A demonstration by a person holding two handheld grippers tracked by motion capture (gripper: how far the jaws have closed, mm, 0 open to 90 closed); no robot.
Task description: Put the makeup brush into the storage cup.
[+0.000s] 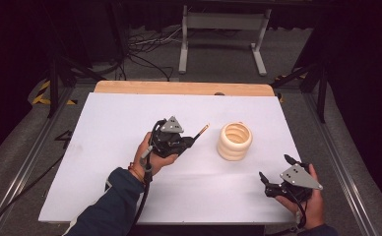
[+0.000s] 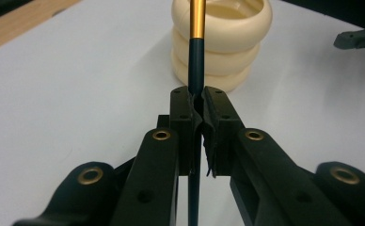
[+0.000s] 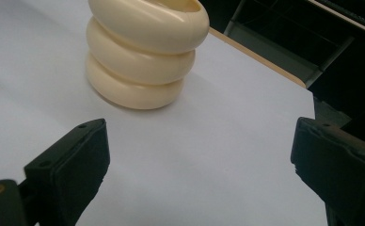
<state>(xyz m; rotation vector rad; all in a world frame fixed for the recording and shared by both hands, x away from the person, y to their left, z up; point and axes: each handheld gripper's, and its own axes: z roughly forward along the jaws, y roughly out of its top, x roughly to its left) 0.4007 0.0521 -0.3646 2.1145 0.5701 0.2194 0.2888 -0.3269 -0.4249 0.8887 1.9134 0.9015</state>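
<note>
While its tip nears the cream holder (image 1: 235, 141), the pen (image 2: 195, 56) sits clamped — left claw (image 2: 197, 101).

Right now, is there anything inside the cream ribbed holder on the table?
The upper inside of the holder looks empty in the high view: bare cream wall. Its bottom is hidden by the rim. The pen is outside it, clamped in the left gripper and pointing toward it.

— Any writing, labels or numbers you can make out anywhere?
— None. Nothing readable on the worktop (image 1: 130, 187), the cream ribbed holder (image 1: 235, 141) or the pen (image 2: 196, 56).
</note>
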